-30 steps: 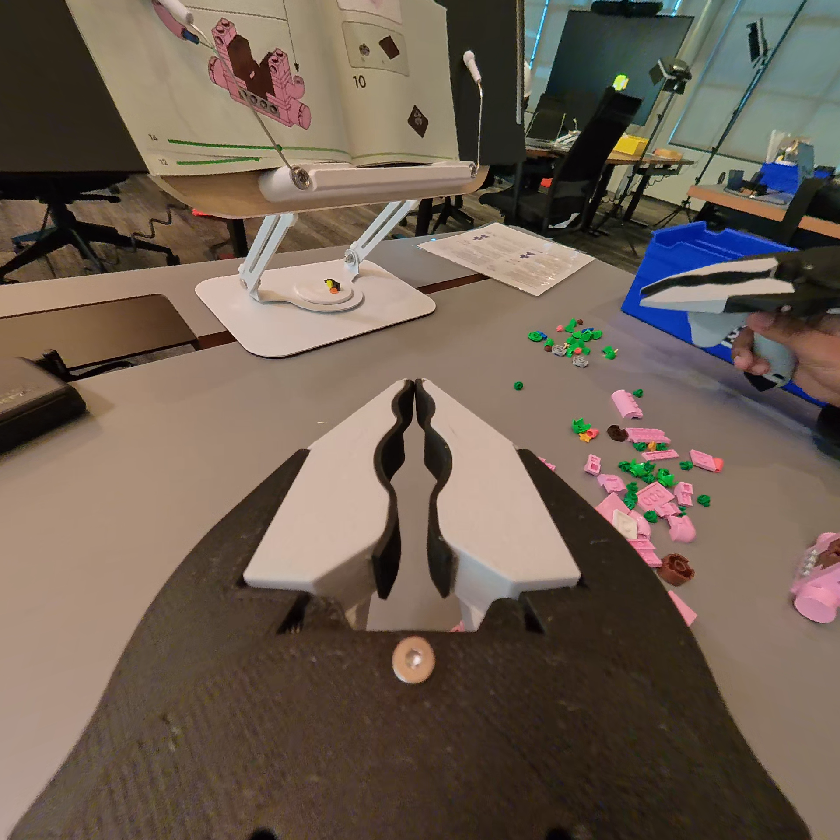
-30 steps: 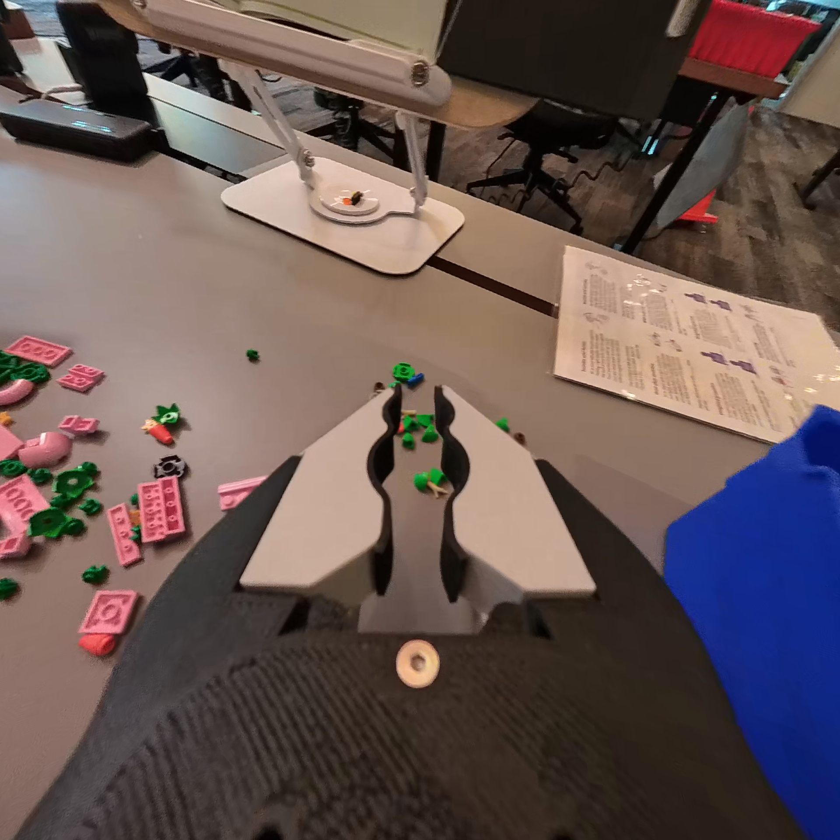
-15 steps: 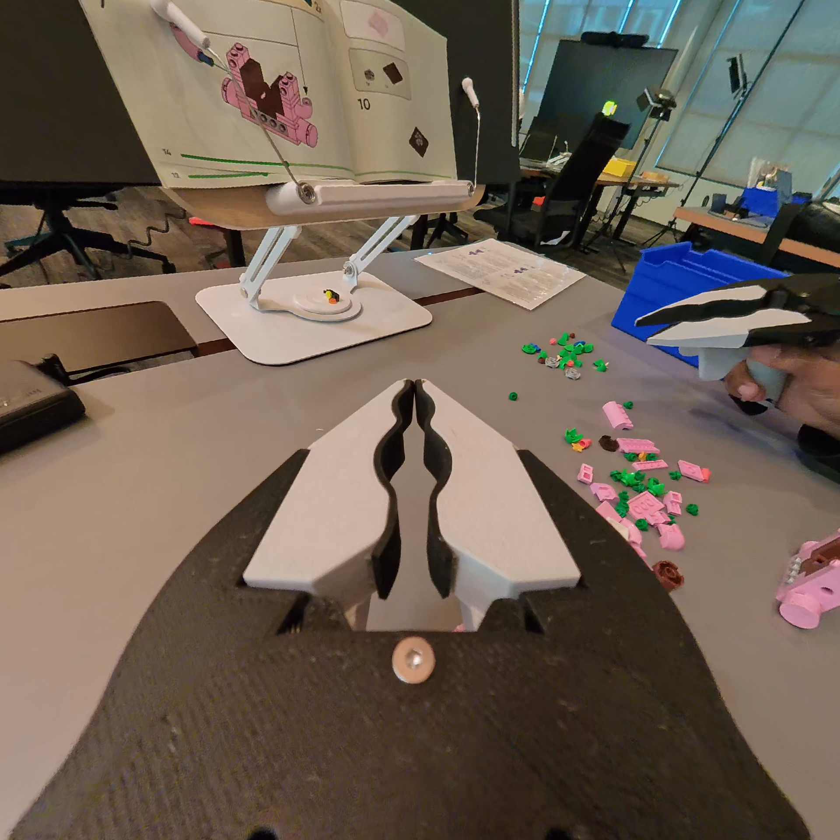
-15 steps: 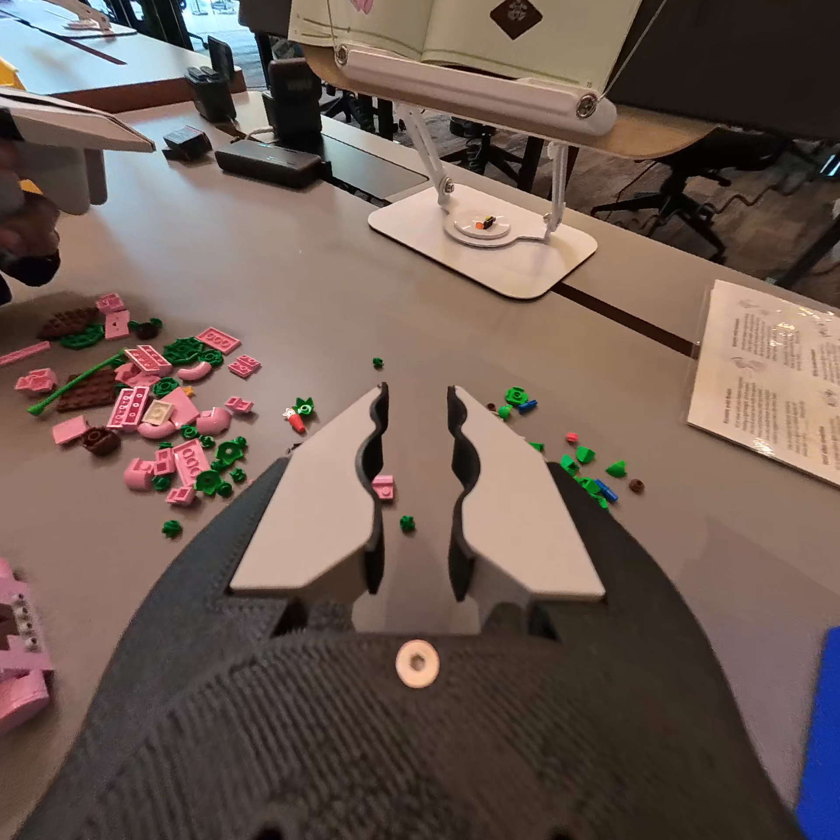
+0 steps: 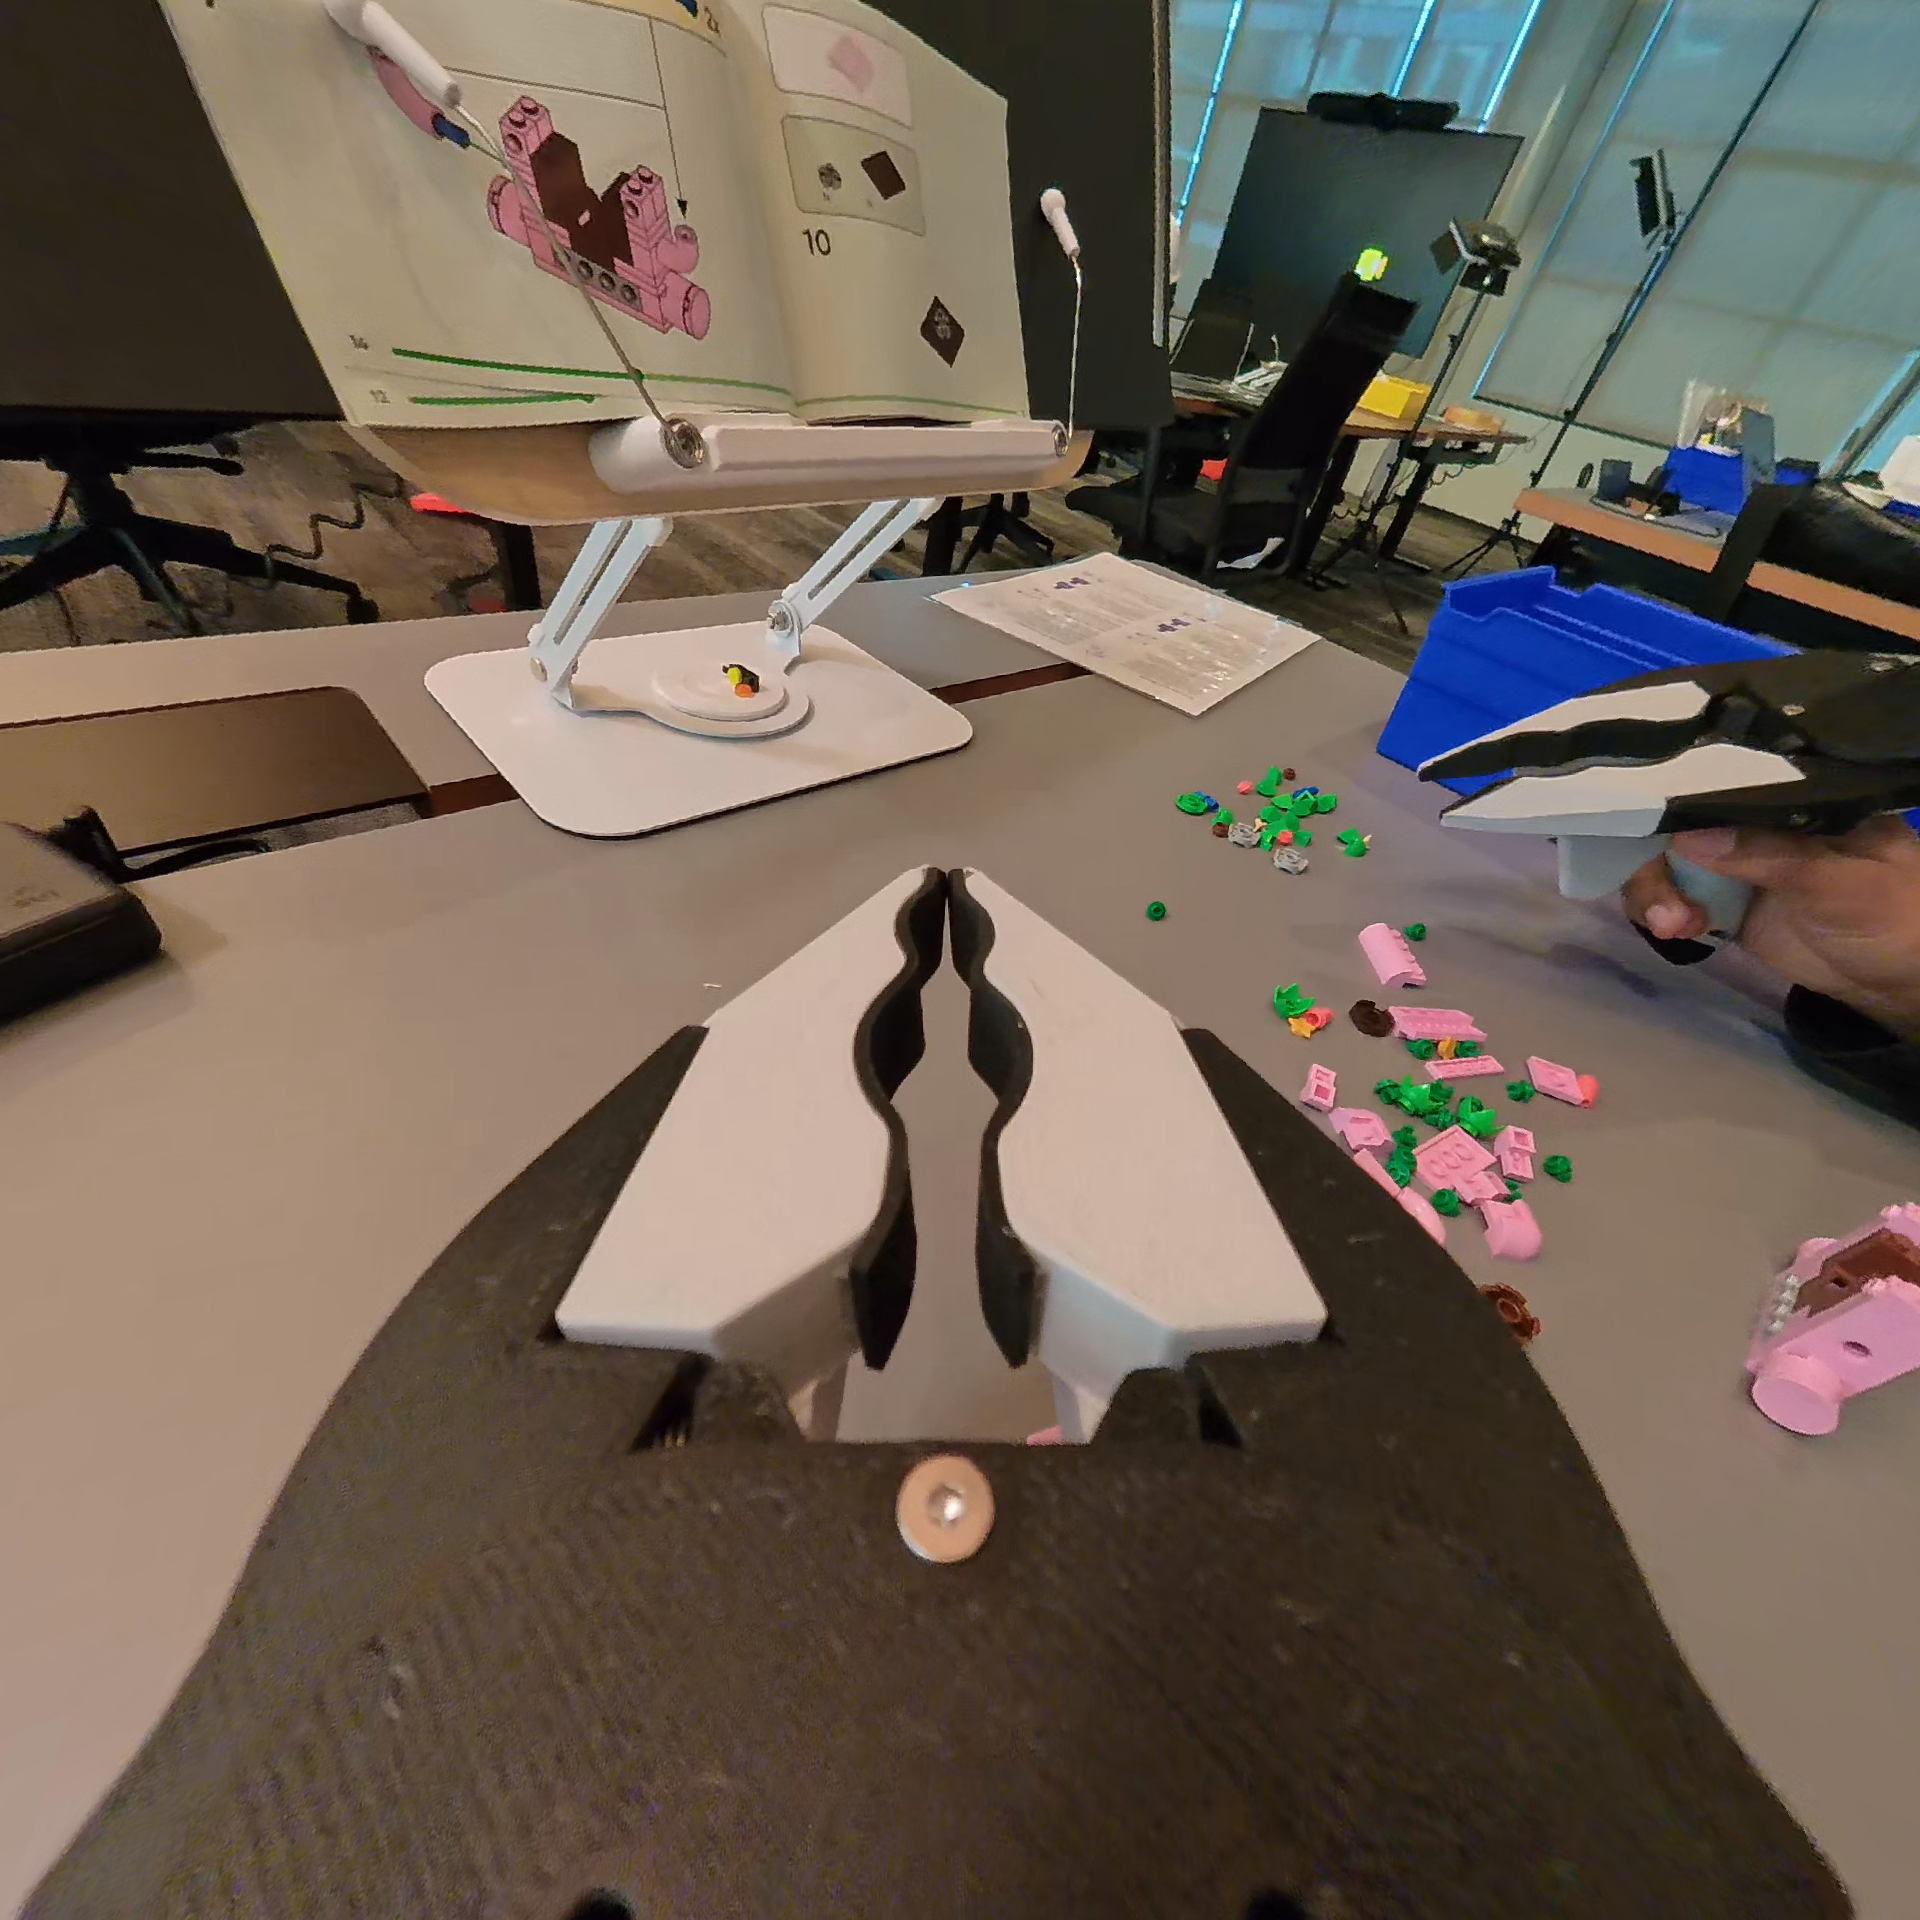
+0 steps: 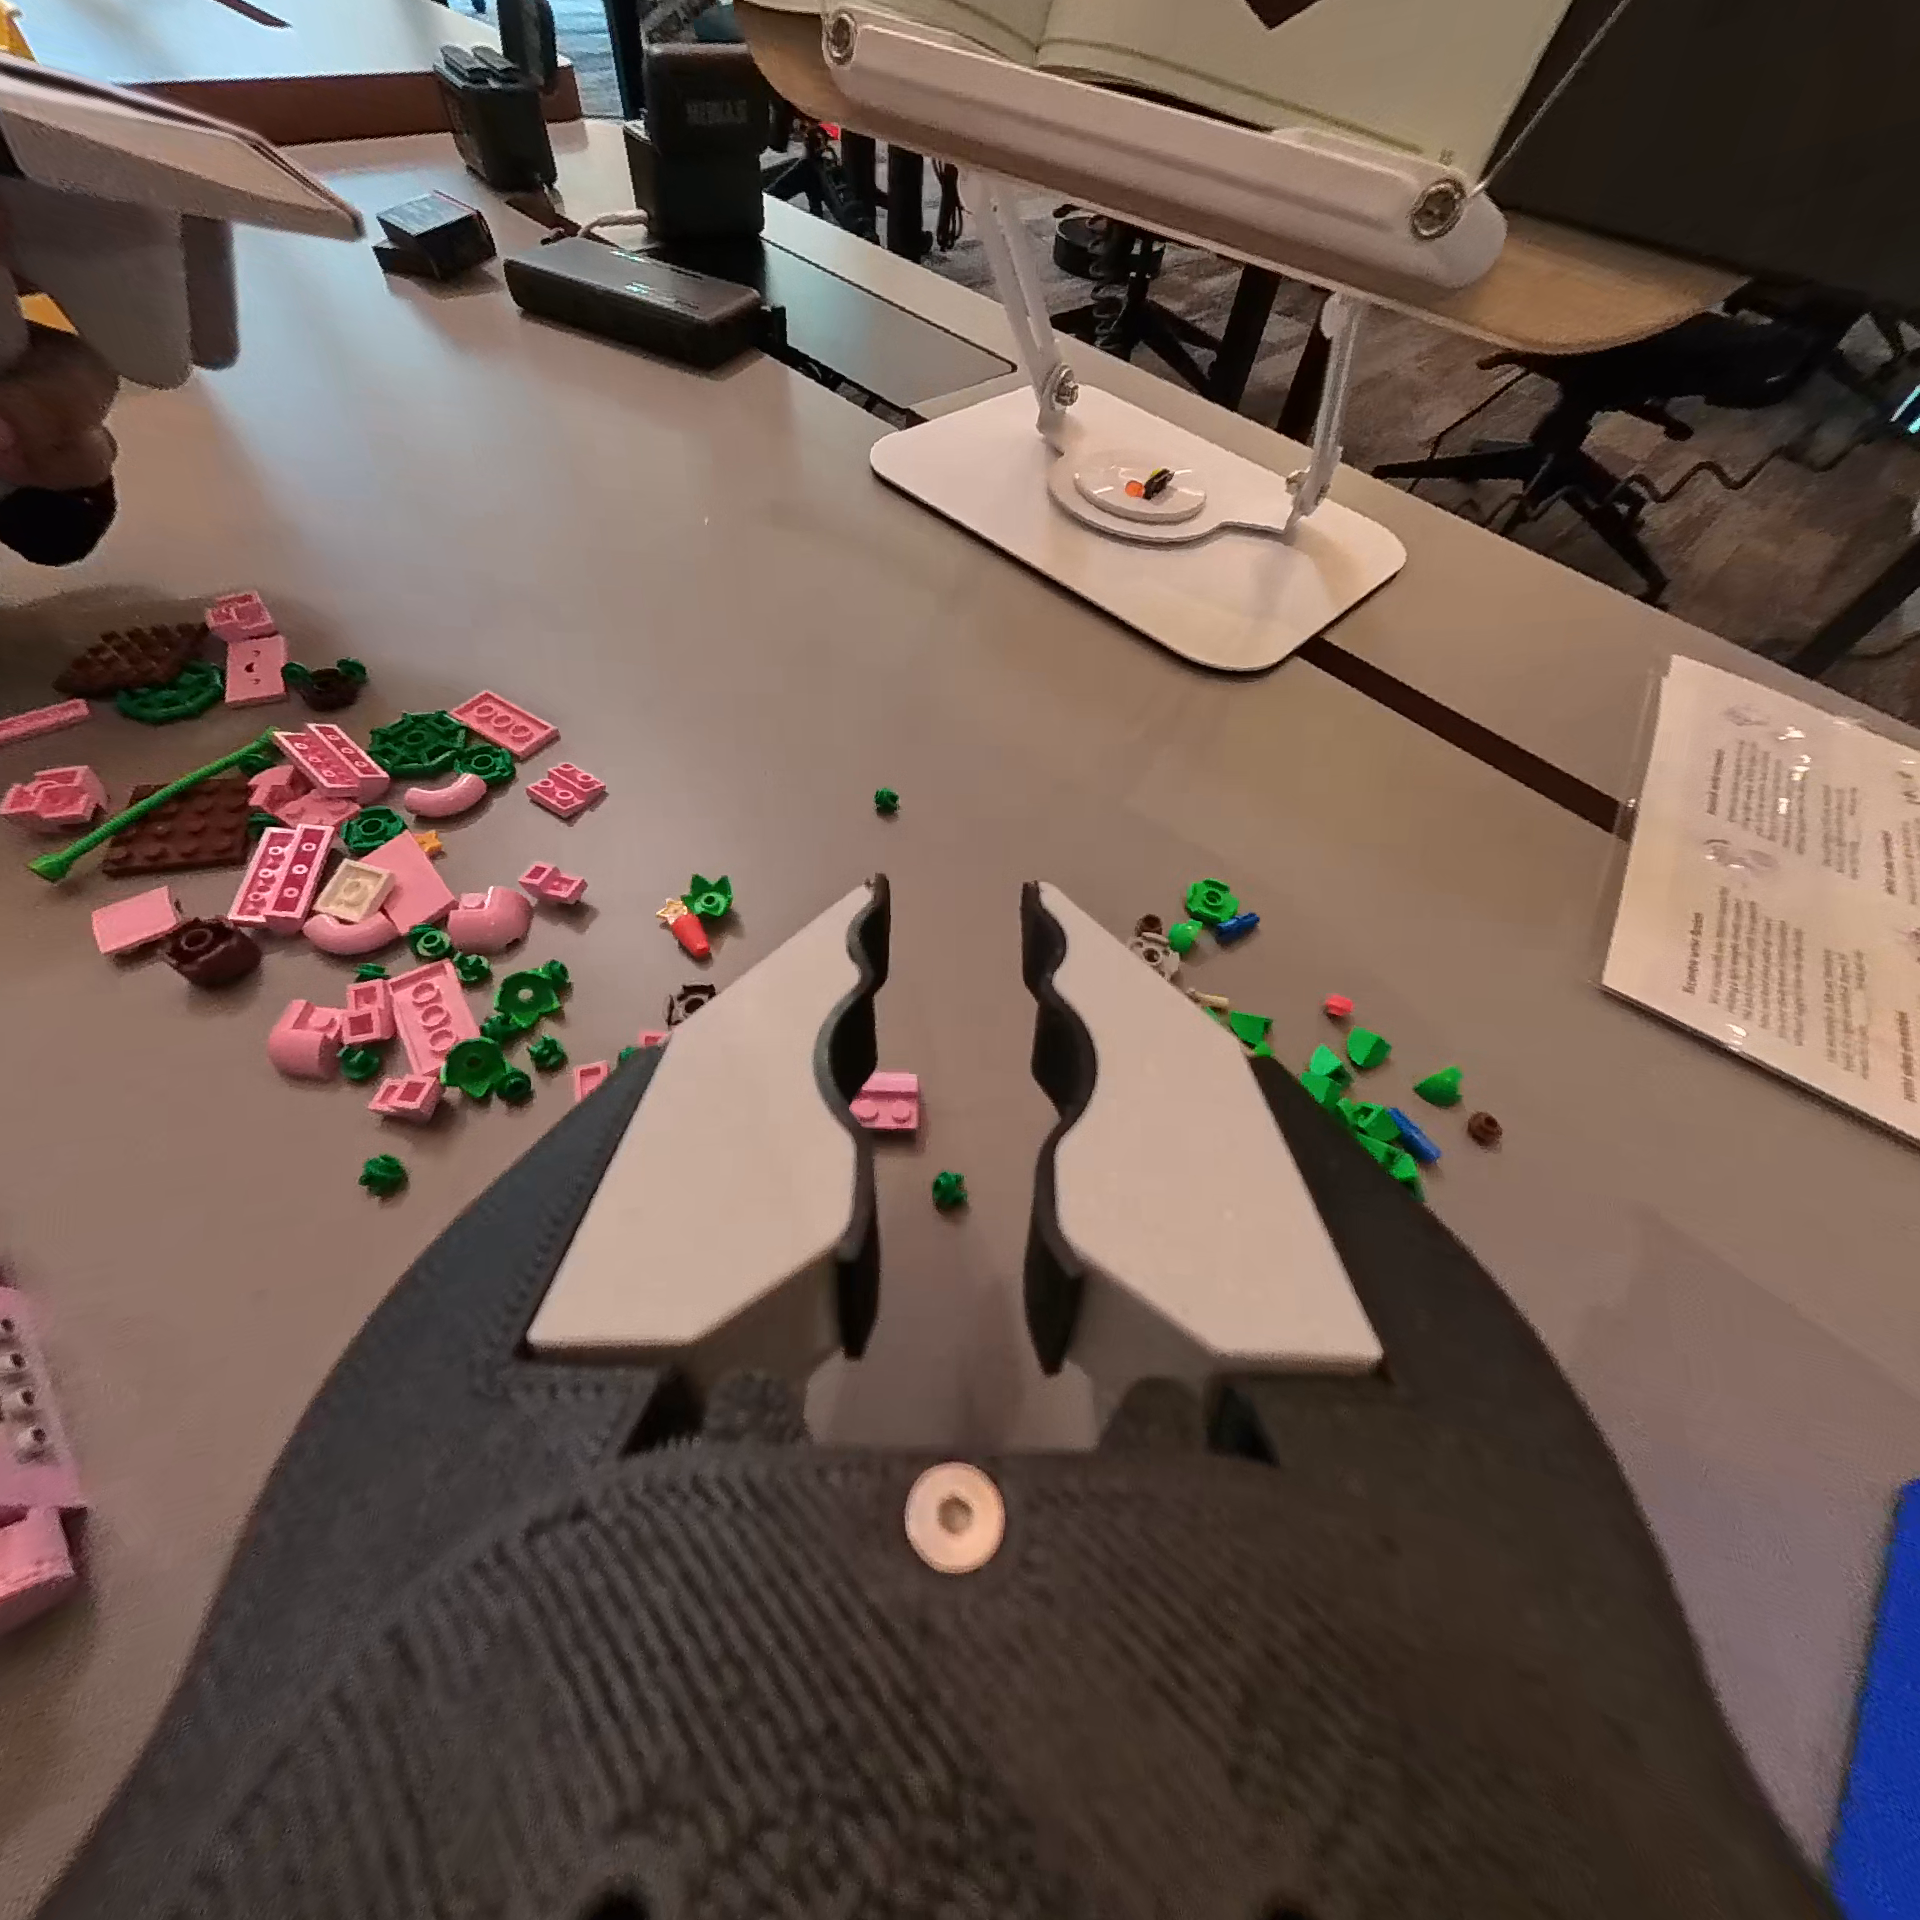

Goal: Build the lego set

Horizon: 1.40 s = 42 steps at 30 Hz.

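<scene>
Left gripper (image 5: 948,902): jaws closed, empty, raised facing the propped instruction booklet (image 5: 665,208), likely for reference. Right gripper (image 6: 951,902): jaws narrowly parted, empty, above the small pink two-stud plate (image 6: 888,1103) on the grey counter (image 6: 675,582).

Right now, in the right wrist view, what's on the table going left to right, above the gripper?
Brown plate → pile of pink and green pieces → small carrot piece → right gripper → scattered green pieces → printed sheet.
</scene>
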Motion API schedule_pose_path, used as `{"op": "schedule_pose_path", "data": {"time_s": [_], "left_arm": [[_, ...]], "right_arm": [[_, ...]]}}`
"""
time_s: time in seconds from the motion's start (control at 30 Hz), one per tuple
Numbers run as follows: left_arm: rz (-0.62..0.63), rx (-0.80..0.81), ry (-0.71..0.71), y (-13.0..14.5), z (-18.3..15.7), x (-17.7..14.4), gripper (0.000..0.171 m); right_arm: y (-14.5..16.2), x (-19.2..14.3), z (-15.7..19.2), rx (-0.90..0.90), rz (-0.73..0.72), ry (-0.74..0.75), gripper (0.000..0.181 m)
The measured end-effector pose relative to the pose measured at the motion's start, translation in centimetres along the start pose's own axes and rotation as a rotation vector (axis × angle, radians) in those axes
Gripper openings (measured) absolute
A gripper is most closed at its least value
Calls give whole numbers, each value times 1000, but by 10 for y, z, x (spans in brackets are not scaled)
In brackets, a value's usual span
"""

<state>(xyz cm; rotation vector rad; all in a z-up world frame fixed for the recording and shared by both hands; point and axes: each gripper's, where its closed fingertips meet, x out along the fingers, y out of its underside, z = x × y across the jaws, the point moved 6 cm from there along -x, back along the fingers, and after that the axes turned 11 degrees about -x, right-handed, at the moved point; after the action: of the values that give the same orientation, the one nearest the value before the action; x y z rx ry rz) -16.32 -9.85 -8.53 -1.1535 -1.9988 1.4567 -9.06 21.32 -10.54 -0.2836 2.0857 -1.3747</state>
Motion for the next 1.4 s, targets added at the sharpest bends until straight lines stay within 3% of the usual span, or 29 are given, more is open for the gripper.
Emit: {"op": "schedule_pose_path", "data": {"time_s": [0.37, 0.6, 0.67, 0.77, 0.93, 1.13, 1.4], "left_arm": [[10, 5, 11, 1, -3, 2, 0], [50, 52, 41, 6, -13, 6, 1], [118, 132, 178, 11, -38, 9, 0], [367, 207, 376, 38, -84, 19, 8], [665, 289, 414, 89, -129, 34, 3], [706, 436, 246, 100, -126, 40, 4], [780, 439, 212, 108, -117, 39, 8]], "right_arm": [[3, 5, 5, -6, 11, -34, 24], [-7, 14, 56, -33, -8, -314, 37], [-6, 18, 62, -74, 22, -303, 36], [-3, 20, 62, -67, 33, -299, 35], [-1, 19, 50, 39, 6, -297, 36], [1, 19, 46, 26, 16, -266, 36], [2, 20, 46, 10, 28, -255, 36]]}}
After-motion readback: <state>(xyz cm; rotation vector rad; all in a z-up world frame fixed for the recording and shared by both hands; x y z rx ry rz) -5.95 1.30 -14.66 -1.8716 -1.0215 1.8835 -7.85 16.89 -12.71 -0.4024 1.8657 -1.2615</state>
